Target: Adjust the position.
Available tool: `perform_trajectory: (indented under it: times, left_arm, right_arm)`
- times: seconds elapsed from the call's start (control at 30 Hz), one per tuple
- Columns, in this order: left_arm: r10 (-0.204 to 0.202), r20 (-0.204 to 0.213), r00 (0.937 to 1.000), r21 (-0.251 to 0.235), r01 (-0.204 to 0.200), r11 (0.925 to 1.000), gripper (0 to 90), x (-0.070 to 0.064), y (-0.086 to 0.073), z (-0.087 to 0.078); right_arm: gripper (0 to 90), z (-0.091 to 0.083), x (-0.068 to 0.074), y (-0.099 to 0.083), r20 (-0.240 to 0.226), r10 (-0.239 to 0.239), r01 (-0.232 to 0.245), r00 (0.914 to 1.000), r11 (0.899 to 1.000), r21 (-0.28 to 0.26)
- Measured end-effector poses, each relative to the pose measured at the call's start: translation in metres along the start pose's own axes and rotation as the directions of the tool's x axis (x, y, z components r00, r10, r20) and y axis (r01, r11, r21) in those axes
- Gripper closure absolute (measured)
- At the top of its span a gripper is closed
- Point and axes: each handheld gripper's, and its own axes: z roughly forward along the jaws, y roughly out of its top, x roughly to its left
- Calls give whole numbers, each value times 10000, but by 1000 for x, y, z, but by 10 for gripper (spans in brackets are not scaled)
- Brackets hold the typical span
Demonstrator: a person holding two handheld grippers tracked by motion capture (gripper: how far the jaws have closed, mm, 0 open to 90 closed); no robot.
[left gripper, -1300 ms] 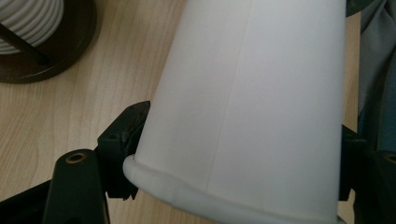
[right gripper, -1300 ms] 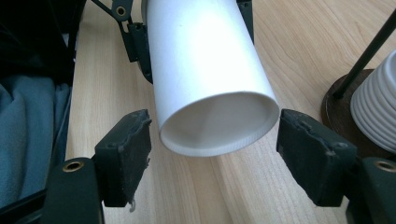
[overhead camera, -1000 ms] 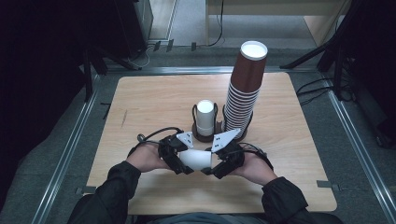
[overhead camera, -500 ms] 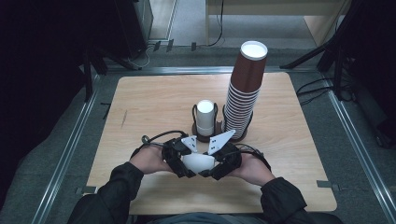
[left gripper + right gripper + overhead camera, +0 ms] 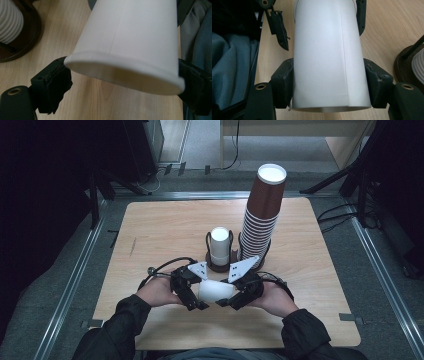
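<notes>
— What do we record on the table (image 5: 150, 235)?

— We note a light wooden top. Near its middle stands a dark round holder (image 5: 220, 265) with a short white stack (image 5: 219, 245) upright in it. Just right of that, a tall brown stack (image 5: 262, 210) rises, leaning slightly right, the top cup's white inside showing.

— Do the two stacks touch?

— We cannot tell; they stand just beside each other.

— Surroundings?

— We log metal rails (image 5: 75, 280) along both table sides and the far edge, grey floor (image 5: 200, 140) beyond, cables (image 5: 345, 215) at right, and a wooden bench (image 5: 345, 140) at the far right. In the left gripper view, the holder's base (image 5: 22, 42) and ribbed white stack (image 5: 11, 21) sit on the wood.
</notes>
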Motion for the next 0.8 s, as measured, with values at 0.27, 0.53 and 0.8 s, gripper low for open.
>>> perform_trajectory:
  times: [0.27, 0.53, 0.8]
  left_arm:
    - [-459, 199, 9987, -931, 475, 9945, 68, 7, -10, -13]
    - [-511, 265, 9983, -1761, 550, 9828, 90, 7, -13, -20]
    - [-829, 907, 9924, -2870, 1058, 9521, 90, 8, -12, -20]
  right_arm:
    - [342, -8, -4, -4, 77, 184, -182, 9998, 9994, -289]
    - [340, -15, -5, -6, 28, 11, -8, 10000, 9970, -780]
    - [341, -19, -4, -5, -290, -36, -3, 9996, 9910, -1340]
